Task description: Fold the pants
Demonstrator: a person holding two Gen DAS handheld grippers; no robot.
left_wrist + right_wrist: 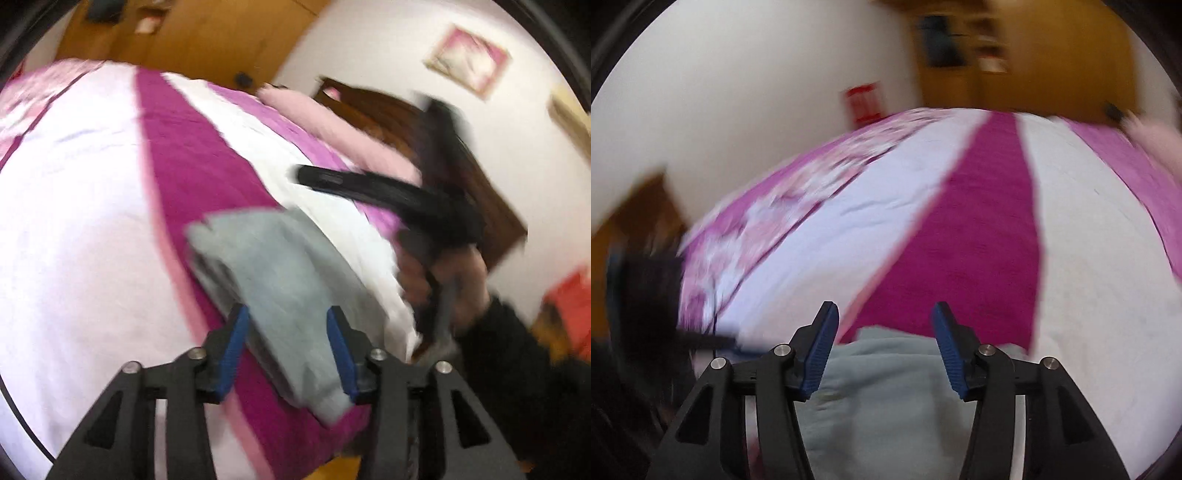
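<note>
The grey pants (280,288) lie folded into a compact bundle on the bed's magenta stripe (192,173), near its front edge. My left gripper (287,310) hovers over the near end of the bundle, open, with the blue pads (236,347) clear of the cloth. To the right, a hand (454,280) holds the black, blurred body of the right gripper (424,206) above the bed. In the right wrist view the right gripper (885,306) stands open above the pants (886,391), with nothing pressed between its pads (951,350).
The bed cover (1089,229) has white, pink and magenta stripes. A pink pillow (332,125) and a dark wooden headboard (480,184) lie at the bed's far right. A wooden wardrobe (207,40) stands behind it. A red object (569,306) sits by the right edge.
</note>
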